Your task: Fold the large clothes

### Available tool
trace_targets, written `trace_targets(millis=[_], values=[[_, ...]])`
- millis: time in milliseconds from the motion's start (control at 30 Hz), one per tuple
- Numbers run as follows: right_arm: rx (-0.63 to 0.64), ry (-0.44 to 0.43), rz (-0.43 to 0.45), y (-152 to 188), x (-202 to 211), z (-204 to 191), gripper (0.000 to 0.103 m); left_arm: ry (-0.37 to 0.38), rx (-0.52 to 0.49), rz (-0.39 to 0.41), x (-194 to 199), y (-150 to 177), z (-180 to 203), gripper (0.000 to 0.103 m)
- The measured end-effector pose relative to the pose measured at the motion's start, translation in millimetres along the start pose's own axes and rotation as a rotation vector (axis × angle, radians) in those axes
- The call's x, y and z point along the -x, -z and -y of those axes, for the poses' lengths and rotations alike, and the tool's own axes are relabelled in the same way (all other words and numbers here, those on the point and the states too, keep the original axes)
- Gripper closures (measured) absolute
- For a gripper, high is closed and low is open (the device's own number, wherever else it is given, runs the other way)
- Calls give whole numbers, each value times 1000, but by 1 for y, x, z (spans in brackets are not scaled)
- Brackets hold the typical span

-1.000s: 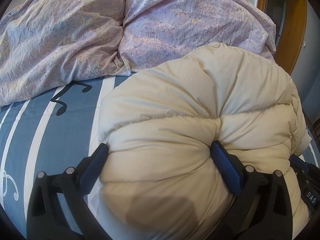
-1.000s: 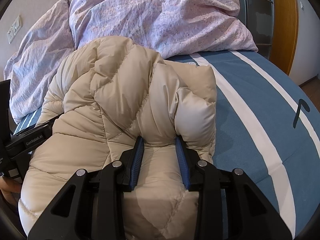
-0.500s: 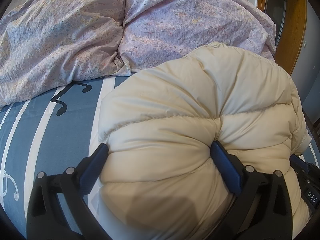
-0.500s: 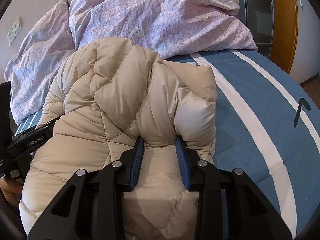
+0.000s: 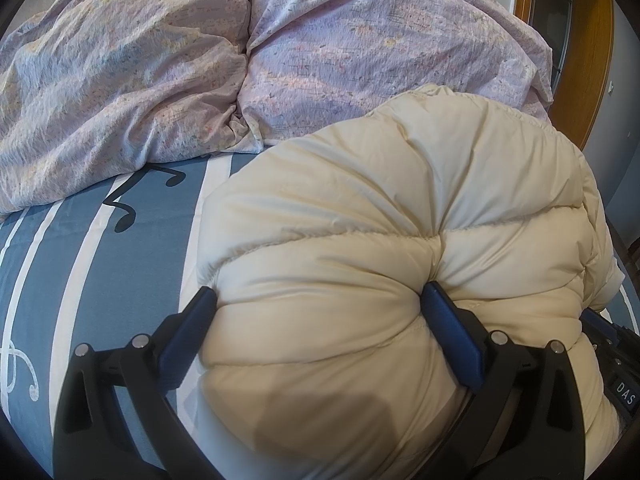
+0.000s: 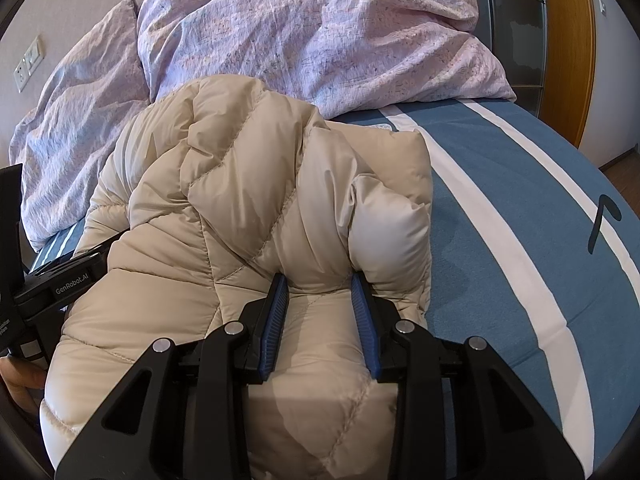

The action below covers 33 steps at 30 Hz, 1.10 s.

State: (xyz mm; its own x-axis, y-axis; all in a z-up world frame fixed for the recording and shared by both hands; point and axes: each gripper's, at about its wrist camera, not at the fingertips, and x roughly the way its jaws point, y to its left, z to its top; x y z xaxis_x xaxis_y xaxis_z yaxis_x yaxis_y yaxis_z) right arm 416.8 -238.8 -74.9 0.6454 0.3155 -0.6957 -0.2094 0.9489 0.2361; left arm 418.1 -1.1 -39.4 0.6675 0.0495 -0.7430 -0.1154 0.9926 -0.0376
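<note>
Both grippers clamp the puffy jacket (image 5: pixel 400 220): left gripper (image 5: pixel 320 300) jaws wide, right gripper (image 6: pixel 320 284) jaws narrower.

Blue white-striped bedsheet (image 6: pixel 520 184), rumpled lilac duvet (image 5: pixel 360 52), wooden door frame (image 6: pixel 568 40), wall sockets (image 6: pixel 28 64)

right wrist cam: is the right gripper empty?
No, the right gripper is pinching a fold of the beige puffer jacket between its blue pads.
</note>
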Motion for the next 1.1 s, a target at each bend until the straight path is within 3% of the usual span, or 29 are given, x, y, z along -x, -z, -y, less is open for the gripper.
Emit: trace_targets(millis=[200,333,433,467,500,567,867,1100], values=[[-6,-9,20,0,1,0,67,-14,-7,4,0,1,2,2],[-41,-54,-14,-7,9,6,64,-32,-13,16,2,2,4,2],[-98,-118,-21,-11,24,17,46,-47,-20,33,8,3,5,2],[-115,-129,-17,-12,29,21,36,-52,-22,38,11,4,6,2],[-130,-126,-8,-14,36,25,24,-55,-26,43,14,5,6,2],[-150,-117,1,-17,44,34,15,-55,-24,47,21,4,4,2],[-348,-323,-230,-17,1,65,10,-25,27,38,35,10,-3,2],[-349,-387,-269,-17,-17,54,8,16,92,31,35,16,-13,2]])
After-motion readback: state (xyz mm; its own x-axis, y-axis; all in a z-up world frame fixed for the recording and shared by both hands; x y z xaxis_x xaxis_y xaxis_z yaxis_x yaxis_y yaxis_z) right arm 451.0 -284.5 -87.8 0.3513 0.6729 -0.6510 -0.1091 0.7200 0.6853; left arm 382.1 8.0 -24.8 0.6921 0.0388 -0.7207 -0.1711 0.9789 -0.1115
